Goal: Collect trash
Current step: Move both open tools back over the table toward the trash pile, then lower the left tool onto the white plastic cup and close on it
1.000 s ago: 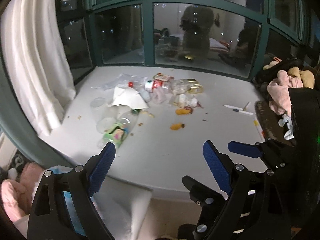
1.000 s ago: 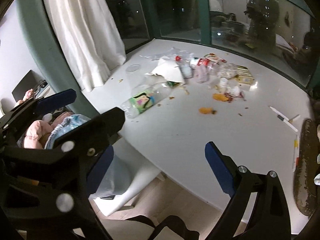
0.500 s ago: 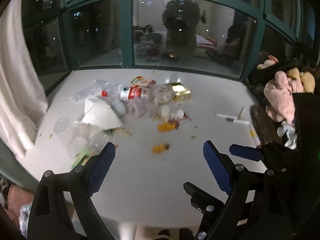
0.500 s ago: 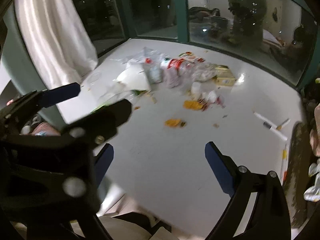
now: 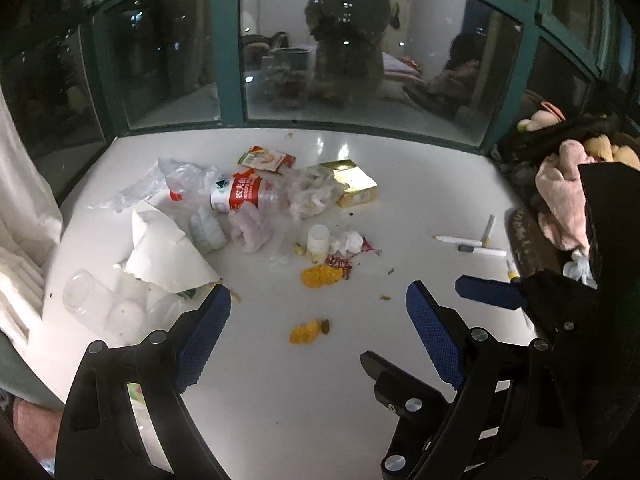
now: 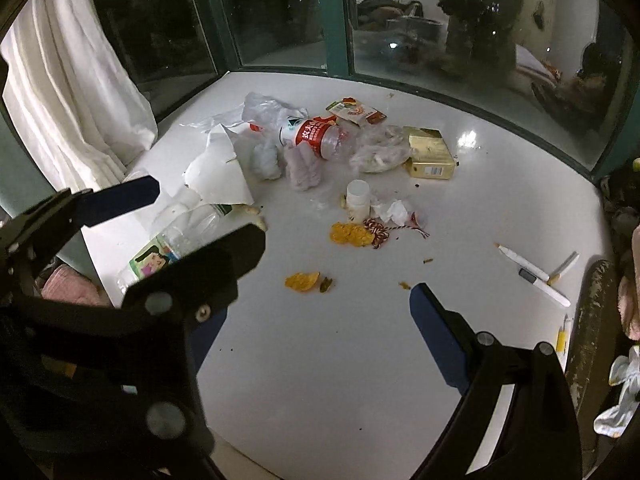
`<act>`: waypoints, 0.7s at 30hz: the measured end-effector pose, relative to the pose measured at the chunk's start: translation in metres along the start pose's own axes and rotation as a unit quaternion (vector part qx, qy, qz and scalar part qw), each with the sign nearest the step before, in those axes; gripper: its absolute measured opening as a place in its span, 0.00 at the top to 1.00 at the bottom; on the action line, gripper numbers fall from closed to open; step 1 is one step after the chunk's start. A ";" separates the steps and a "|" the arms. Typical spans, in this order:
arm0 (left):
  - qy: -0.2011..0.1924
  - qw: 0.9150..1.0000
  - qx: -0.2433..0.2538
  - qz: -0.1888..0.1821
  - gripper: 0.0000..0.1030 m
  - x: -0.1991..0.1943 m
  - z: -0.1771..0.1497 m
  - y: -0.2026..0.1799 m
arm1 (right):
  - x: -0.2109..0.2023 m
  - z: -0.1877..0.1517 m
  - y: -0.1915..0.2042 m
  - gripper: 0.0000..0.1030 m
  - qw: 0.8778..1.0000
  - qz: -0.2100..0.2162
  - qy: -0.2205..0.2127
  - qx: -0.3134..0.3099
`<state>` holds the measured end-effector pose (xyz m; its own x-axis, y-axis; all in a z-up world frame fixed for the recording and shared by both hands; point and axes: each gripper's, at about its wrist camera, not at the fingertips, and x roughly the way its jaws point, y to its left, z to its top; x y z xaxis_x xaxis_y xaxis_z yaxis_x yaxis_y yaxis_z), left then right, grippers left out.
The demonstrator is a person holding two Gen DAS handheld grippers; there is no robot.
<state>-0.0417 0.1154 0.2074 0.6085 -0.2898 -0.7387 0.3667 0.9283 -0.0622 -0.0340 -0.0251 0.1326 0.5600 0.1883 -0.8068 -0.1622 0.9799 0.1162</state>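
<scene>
Two grippers, left gripper (image 5: 318,322) and right gripper (image 6: 316,312), both wide and empty above white counter (image 5: 304,400), trash (image 5: 256,208) heaped mid-counter, two plastic bottles, one gold box (image 5: 354,182), two orange scraps

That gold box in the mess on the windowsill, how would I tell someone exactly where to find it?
Start at the white sill under the dark green-framed window and find the litter heap in its middle. The gold box lies flat at the heap's right edge, against a crumpled clear bag. It is the only shiny, metallic, square-cornered thing there.
</scene>
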 end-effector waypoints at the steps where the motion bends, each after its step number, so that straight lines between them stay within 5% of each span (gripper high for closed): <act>1: 0.002 1.000 -0.004 0.003 0.16 0.003 0.002 -0.002 | 0.001 0.002 -0.003 0.13 1.000 0.005 0.003 -0.004; 10: -0.008 0.999 -0.021 0.035 0.16 0.020 0.026 -0.029 | 0.003 0.020 -0.044 0.13 0.999 0.030 -0.002 -0.024; 21: 0.009 1.000 0.004 0.021 0.16 0.056 0.048 -0.033 | 0.025 0.041 -0.060 0.14 0.999 0.031 0.004 -0.014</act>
<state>0.0140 0.0573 0.2007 0.6100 -0.2465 -0.7531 0.3474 0.9374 -0.0255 0.0230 -0.0762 0.1294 0.5421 0.2486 -0.8027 -0.2200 0.9639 0.1499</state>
